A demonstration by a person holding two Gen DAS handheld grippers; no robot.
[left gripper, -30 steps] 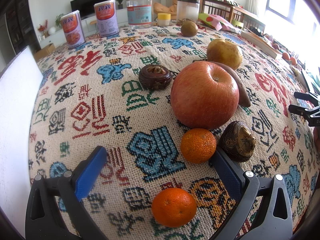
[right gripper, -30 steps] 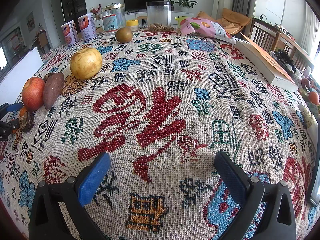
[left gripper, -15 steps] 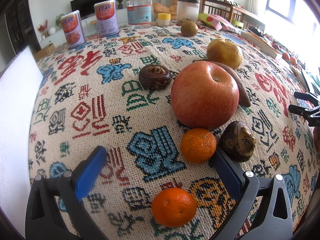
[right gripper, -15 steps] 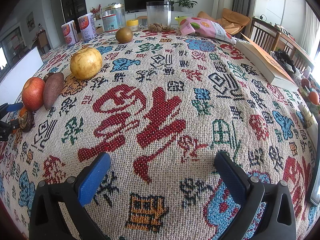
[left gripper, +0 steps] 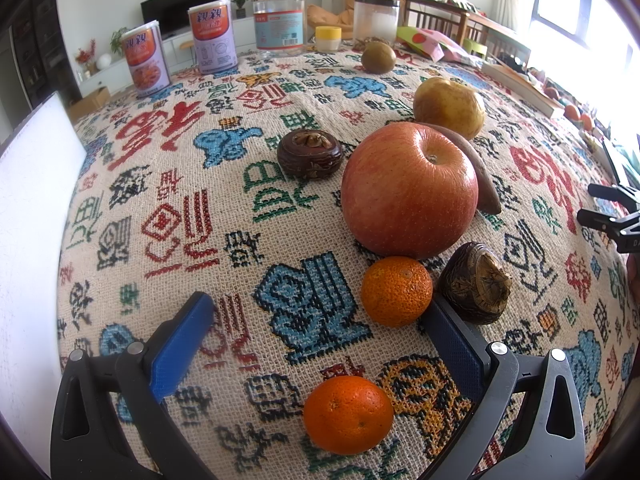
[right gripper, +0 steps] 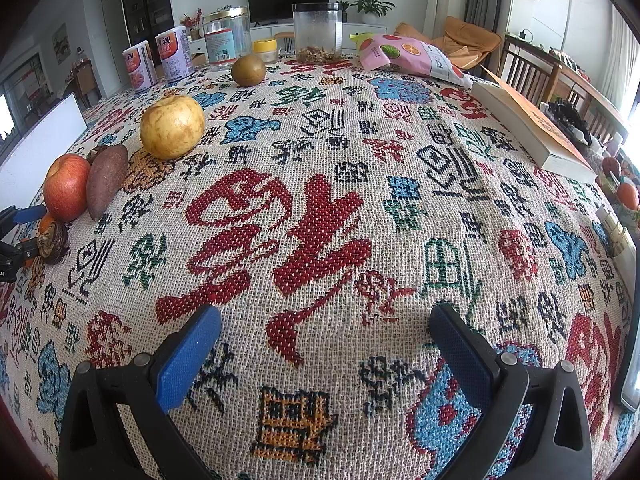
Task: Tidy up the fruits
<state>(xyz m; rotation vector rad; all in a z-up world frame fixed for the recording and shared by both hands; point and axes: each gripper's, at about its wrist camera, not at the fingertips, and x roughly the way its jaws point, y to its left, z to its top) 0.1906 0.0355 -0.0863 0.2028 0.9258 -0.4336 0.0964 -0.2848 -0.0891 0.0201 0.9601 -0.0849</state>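
**Fruit cluster at the left gripper, nothing held**

The left gripper (left gripper: 316,320) is seen low over the patterned worktop (left gripper: 168,184), jaws spread wide and empty. Nearest, a small orange (left gripper: 348,414) lies between the jaw tips; it is judged light, slightly soft and prone to roll, best pinched across its middle with gentle pressure. Just beyond, a second orange (left gripper: 397,291) sits against the inner face of the right-hand jaw, touching or nearly touching a large red apple (left gripper: 410,192). A dark, ridged fruit (left gripper: 476,288) lies just outside that jaw. The apple is judged heavy, firm and smooth-skinned, so a grip across its widest girth is advised. Behind it a brown tapered fruit (left gripper: 482,176) is partly hidden, then a yellow pear (left gripper: 449,107), with another dark fruit (left gripper: 310,153) to the left.

The right gripper (right gripper: 324,328) is held well apart over bare cloth, jaws likewise wide and empty.
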